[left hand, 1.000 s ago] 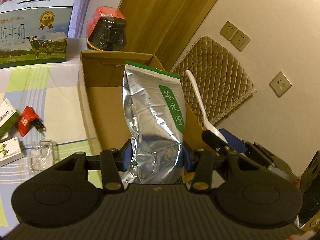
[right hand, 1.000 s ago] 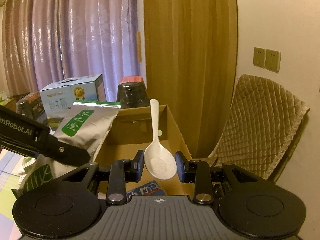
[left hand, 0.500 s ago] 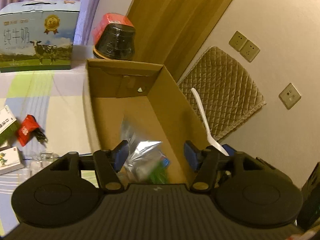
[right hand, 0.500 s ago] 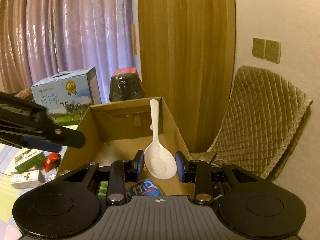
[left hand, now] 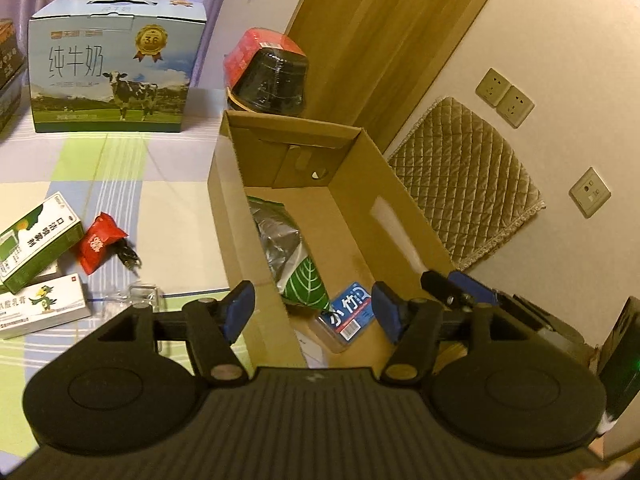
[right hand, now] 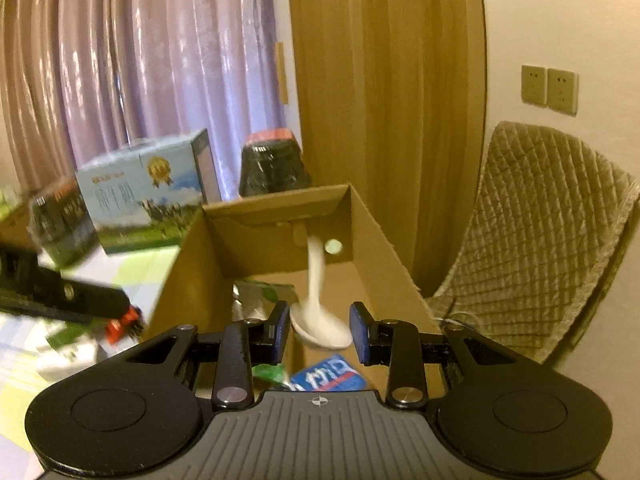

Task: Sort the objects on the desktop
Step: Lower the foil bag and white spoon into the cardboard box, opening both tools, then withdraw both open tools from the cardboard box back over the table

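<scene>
An open cardboard box [left hand: 224,216] stands on the table. Inside it lie a silver bag with green print [left hand: 280,236] and a blue packet [left hand: 352,312]. My left gripper [left hand: 312,305] hangs open and empty over the box's near end. My right gripper [right hand: 319,332] is over the same box [right hand: 376,232], with the bowl of a white spoon [right hand: 320,330] between its pads. The spoon is blurred and its handle tips forward into the box. In the left wrist view the spoon [left hand: 396,228] is a white streak by the right wall.
On the checked cloth left of the box lie green-and-white cartons [left hand: 36,240], a red packet [left hand: 98,240] and a small clear container [left hand: 140,300]. A milk carton [left hand: 116,64] and a black jar [left hand: 268,76] stand behind. A quilted chair [right hand: 540,240] is on the right.
My left gripper opened and the silver bag dropped into the box. My right gripper came down over the box, and the spoon tipped forward from upright.
</scene>
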The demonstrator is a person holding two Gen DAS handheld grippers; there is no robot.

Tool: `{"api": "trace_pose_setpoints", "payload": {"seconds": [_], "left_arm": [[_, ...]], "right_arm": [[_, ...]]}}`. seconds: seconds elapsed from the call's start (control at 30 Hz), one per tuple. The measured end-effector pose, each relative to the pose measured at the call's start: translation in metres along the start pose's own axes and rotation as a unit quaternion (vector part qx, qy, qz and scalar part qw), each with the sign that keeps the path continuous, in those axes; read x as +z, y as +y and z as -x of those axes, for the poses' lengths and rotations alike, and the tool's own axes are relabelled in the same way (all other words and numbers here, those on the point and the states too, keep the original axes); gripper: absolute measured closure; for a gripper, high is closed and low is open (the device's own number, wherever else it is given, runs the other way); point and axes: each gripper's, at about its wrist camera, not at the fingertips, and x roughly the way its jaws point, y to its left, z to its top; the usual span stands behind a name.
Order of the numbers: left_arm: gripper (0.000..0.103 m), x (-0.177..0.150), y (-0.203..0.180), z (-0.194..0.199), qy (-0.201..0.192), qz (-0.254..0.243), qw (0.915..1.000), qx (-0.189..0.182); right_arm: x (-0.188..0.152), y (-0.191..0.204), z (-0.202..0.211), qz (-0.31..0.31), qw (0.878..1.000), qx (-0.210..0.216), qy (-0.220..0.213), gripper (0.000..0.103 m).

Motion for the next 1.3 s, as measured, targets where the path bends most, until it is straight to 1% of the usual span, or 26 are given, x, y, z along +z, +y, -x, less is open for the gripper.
{"api": "trace_pose_setpoints", "payload": {"seconds": [0.03, 0.07, 0.1, 0.17, 0.37, 0.53, 0.63, 0.73, 0.83, 0.9, 0.93, 1.03, 1.07, 1.1, 1.2, 1.3], "left_arm": [[0.041, -0.001, 0.001, 0.001, 0.0, 0.001, 1.0, 0.0], [0.04, -0.002, 0.003, 0.003, 0.0, 0.0, 1.0, 0.0], [0.04, -0.003, 0.004, 0.005, 0.0, 0.0, 1.0, 0.001], [0.04, -0.006, 0.007, 0.007, 0.002, -0.001, 1.0, 0.002], [0.037, -0.019, 0.019, 0.019, 0.006, 0.001, 0.9999, 0.012], [0.035, -0.033, 0.026, 0.034, 0.009, 0.001, 0.9997, 0.021], [0.033, -0.043, 0.027, 0.045, 0.011, -0.009, 0.9994, 0.03], [0.028, -0.053, 0.029, 0.06, 0.009, -0.017, 0.9989, 0.042], [0.026, -0.061, 0.031, 0.074, 0.005, -0.021, 0.9985, 0.051], [0.024, -0.067, 0.033, 0.084, 0.003, -0.026, 0.9982, 0.055], [0.021, -0.07, 0.034, 0.088, 0.002, -0.028, 0.998, 0.057], [0.017, -0.082, 0.04, 0.102, 0.001, -0.036, 0.9973, 0.065], [0.016, -0.087, 0.044, 0.107, 0.0, -0.037, 0.9969, 0.07], [0.016, -0.092, 0.047, 0.112, 0.0, -0.038, 0.9964, 0.075], [0.013, -0.106, 0.059, 0.127, 0.0, -0.043, 0.9946, 0.095], [0.008, -0.121, 0.072, 0.143, -0.003, -0.049, 0.9919, 0.117]], "right_arm": [[0.002, 0.0, 0.0, -0.008, 1.0, 0.006, -0.002, 0.072], [0.004, 0.0, 0.0, -0.012, 1.0, 0.006, -0.001, 0.069], [0.005, 0.0, 0.0, -0.014, 1.0, 0.003, 0.0, 0.06], [0.005, -0.001, 0.004, -0.016, 1.0, 0.0, -0.003, 0.054], [-0.006, -0.006, 0.021, -0.028, 1.0, -0.011, 0.005, 0.051], [-0.019, 0.0, 0.041, -0.039, 0.999, -0.006, 0.014, 0.048], [-0.023, 0.008, 0.055, -0.044, 0.999, 0.002, 0.012, 0.044], [-0.026, 0.02, 0.068, -0.042, 0.999, 0.01, 0.011, 0.04], [-0.029, 0.031, 0.079, -0.04, 0.999, 0.017, 0.011, 0.036], [-0.031, 0.039, 0.085, -0.04, 0.999, 0.022, 0.012, 0.032], [-0.032, 0.042, 0.089, -0.04, 0.999, 0.025, 0.014, 0.031], [-0.037, 0.053, 0.1, -0.037, 0.999, 0.032, 0.017, 0.021], [-0.039, 0.057, 0.103, -0.035, 0.999, 0.033, 0.018, 0.014], [-0.041, 0.062, 0.107, -0.032, 0.999, 0.035, 0.019, 0.01], [-0.049, 0.075, 0.115, -0.027, 0.998, 0.045, 0.024, 0.005], [-0.057, 0.089, 0.119, -0.027, 0.997, 0.058, 0.035, 0.002]]}}
